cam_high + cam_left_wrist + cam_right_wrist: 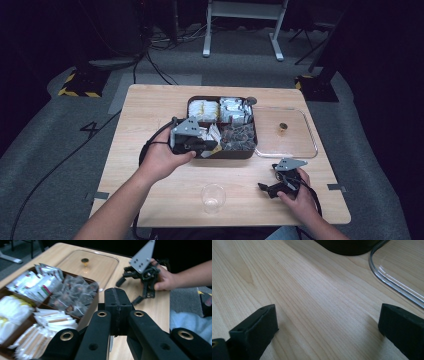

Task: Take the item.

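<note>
Left gripper [118, 297] hangs over the box's [222, 155] near-left corner, jaws pressed together. I can't make out anything pinched between them, but a thin edge could hide there.

Right gripper [269, 178] is parked on the table [150, 115] off the box's near-right corner, jaws spread wide, nothing between them.

Target as I read it: the flat white sachets [56, 319] in the box's near-left compartment, right under the left gripper.

Handling, my estimate:
- Paper, nearly weightless, floppy. Bends rather than breaks, but crumples if squeezed hard.
- Smooth faces, shingled on each other, so neighbours will likely drag along.
- Best hold: one exposed short end or top edge, pads flat on both faces. Avoid digging into the stack.

Orientation: they lie overlapped and slightly tilted, not upright. Long axis seems to run along the box's long side, near ends pointing toward the box's left wall. The stick packs [32, 342] in the same corner run about the same way.

Clear lid [310, 135] lies flat beside the box's right wall.
</note>
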Demonstrator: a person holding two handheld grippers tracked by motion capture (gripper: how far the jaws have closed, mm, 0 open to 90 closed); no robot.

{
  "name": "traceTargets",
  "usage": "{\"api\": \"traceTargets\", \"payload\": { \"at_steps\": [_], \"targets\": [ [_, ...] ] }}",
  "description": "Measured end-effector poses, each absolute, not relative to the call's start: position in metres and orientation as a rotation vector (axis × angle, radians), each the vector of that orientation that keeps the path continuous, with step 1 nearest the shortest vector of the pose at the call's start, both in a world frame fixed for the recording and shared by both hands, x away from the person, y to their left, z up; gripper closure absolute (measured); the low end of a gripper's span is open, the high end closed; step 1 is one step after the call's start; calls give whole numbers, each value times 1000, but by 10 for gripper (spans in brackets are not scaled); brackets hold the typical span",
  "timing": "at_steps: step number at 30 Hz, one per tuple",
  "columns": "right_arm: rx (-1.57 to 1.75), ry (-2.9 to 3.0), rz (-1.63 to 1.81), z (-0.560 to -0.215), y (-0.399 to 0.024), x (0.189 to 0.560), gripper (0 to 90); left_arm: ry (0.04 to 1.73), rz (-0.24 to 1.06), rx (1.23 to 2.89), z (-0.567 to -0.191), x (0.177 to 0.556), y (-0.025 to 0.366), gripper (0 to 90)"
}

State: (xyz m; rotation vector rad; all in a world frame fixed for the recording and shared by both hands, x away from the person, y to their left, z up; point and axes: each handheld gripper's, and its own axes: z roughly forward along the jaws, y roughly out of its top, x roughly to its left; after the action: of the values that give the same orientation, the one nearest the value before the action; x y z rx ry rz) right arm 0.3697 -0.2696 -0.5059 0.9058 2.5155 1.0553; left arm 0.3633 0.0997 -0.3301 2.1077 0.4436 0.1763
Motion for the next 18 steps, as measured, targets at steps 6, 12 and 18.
{"api": "traceTargets", "payload": {
  "at_steps": [6, 12, 18],
  "targets": [
    [906, 2515, 1056, -506, -270, 370, 25, 442, 141, 2101, -348, 355, 97, 900],
    [906, 2515, 1055, -506, -270, 370, 25, 429, 119, 2089, -364, 346, 96, 900],
    [906, 2515, 1056, -506, -270, 370, 25, 409, 85, 2093, -381, 336, 93, 900]
  ]
}}
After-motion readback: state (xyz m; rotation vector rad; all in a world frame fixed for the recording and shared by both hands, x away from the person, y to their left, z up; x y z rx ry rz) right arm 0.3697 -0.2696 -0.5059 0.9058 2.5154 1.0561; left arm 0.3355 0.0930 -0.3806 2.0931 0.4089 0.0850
